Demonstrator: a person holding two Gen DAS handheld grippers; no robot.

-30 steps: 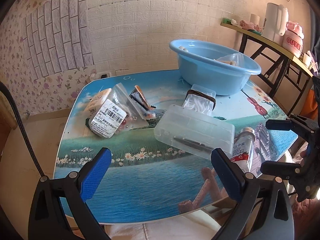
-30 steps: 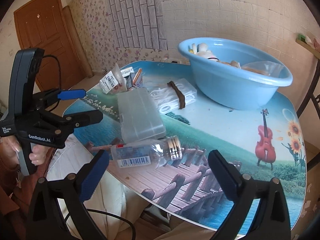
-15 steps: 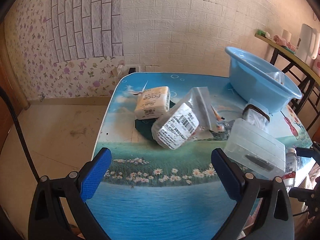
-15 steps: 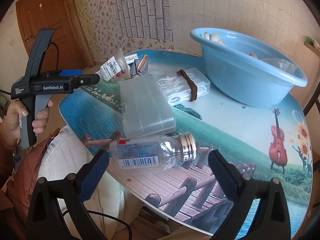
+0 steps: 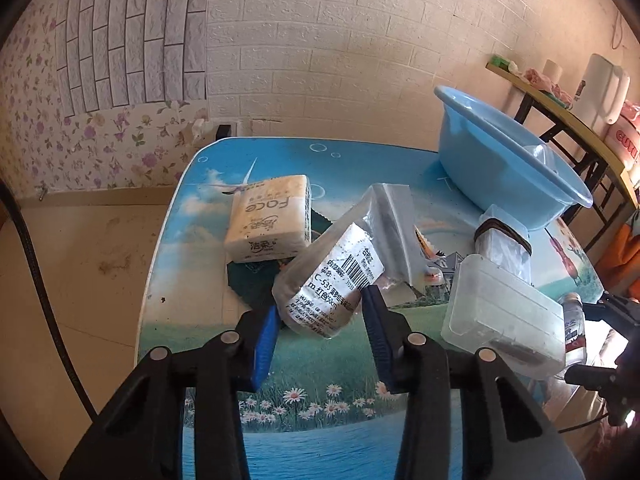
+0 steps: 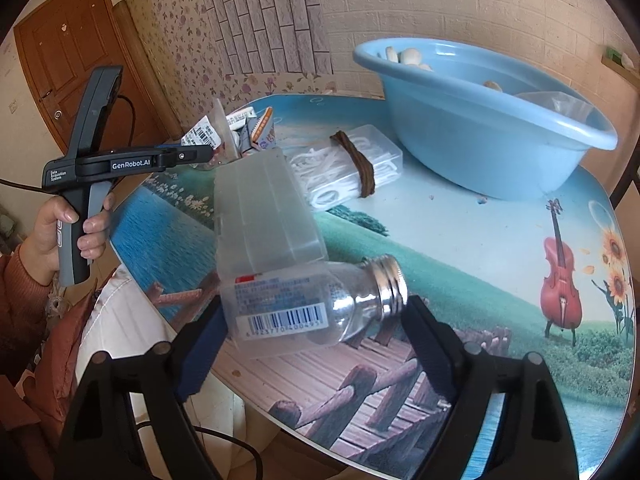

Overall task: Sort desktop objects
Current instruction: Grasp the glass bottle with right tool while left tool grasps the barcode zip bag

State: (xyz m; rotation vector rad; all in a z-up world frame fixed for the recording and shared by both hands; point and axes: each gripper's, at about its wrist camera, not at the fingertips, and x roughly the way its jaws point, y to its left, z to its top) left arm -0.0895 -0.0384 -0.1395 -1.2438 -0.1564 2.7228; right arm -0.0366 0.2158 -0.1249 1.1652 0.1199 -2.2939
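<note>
A clear bag with a white barcode label [image 5: 336,276] lies on the picture-printed table [image 5: 320,368]. My left gripper [image 5: 322,304] has its jaws closing, and both blue pads touch the bag's lower end. In the right wrist view that gripper [image 6: 200,154] reaches in from the left, held by a hand [image 6: 60,224]. A clear bottle with a silver cap [image 6: 288,296] lies on its side near the table's front edge. My right gripper [image 6: 316,308] is closing on it lengthwise, one pad at the base and one at the cap.
A blue basin [image 6: 480,128] with several items stands at the back right. A clear plastic box [image 6: 264,208] leans by the bottle, with a banded box of white swabs [image 6: 348,168] behind. A tissue pack [image 5: 268,220] and snack packets lie by the bag.
My left gripper swung left, came down to the labelled bag and closed from wide open onto it. My right gripper stayed in place and narrowed until its pads met the bottle's ends.
</note>
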